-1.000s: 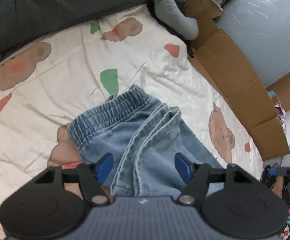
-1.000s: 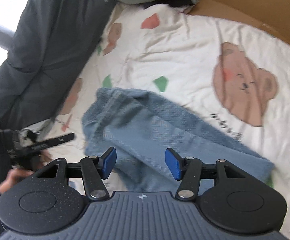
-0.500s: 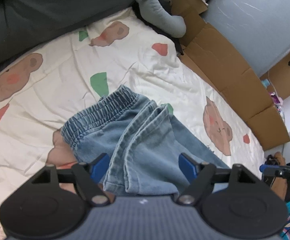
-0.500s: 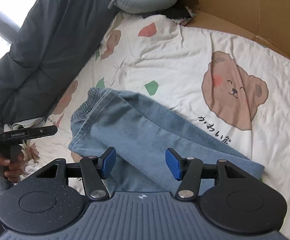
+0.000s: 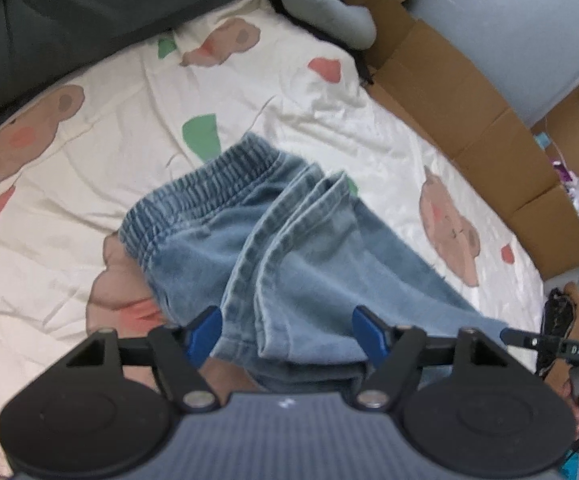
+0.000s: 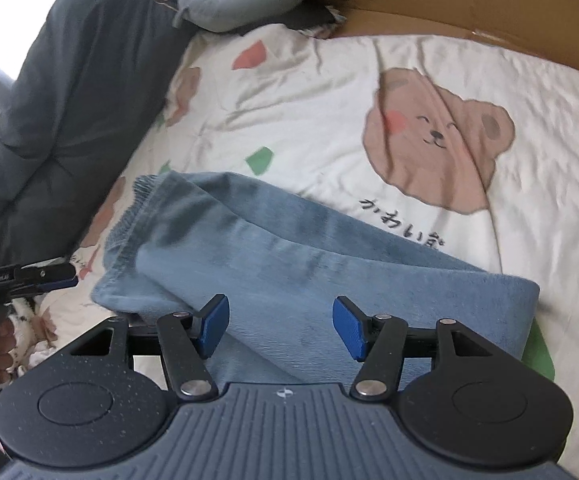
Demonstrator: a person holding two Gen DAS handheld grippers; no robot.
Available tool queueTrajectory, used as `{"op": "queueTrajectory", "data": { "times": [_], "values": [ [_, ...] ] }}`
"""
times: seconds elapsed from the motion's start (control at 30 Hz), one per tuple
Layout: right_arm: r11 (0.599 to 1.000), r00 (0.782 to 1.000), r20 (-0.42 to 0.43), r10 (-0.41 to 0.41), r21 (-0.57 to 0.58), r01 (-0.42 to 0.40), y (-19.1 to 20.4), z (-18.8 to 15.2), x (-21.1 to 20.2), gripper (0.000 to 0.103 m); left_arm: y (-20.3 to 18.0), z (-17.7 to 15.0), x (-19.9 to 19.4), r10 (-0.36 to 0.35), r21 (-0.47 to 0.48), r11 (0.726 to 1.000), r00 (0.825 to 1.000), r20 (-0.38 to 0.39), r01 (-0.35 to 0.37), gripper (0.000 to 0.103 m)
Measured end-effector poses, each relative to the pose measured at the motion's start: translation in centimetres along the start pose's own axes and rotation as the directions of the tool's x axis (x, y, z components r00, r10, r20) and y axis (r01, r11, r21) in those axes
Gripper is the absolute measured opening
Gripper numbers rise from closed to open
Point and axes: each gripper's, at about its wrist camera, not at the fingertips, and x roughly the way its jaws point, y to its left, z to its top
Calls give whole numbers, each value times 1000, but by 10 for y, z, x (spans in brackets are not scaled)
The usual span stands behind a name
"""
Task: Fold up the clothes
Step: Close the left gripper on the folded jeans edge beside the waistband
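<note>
Already your left gripper (image 5: 287, 330) was closing, its blue pads not yet pressing the doubled hem of the jeans (image 5: 289, 264) between them. Your right gripper (image 6: 281, 326) hung spread above the jeans' folded leg. The jeans lay on the bear-print sheet (image 6: 369, 80), waistband toward the dark duvet (image 6: 69, 100). You seemed mid-fold; next, pinch both layers squarely.

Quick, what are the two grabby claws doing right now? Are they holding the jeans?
Left gripper: jaws closing around the jeans, pads not pressing yet, so holding nothing.
Right gripper: open over the jeans, holding nothing.
</note>
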Motion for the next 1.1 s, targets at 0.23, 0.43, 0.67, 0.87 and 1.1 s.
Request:
{"op": "queueTrajectory", "data": {
  "times": [0.23,0.43,0.67,0.87,1.1],
  "values": [
    [998,1000,-15,-23,-66,22,3,7,21,64,5,-14,9,-16,-67,998,1000,5,16,67],
    [987,1000,-32,0,-159,-5,19,30,45,64,9,-17,27,-62,-167,984,998,-21,58,62],
    [936,996,-92,24,-347,-54,60,70,89,64,27,-21,27,-67,-286,956,998,20,70,13],
    [862,990,-135,38,-497,-101,106,107,122,63,39,-26,19,-31,-304,952,999,38,41,11],
    [748,973,-229,9,-644,-158,154,129,156,63,40,-33,19,20,-280,960,1000,24,-12,66]
  ]
}}
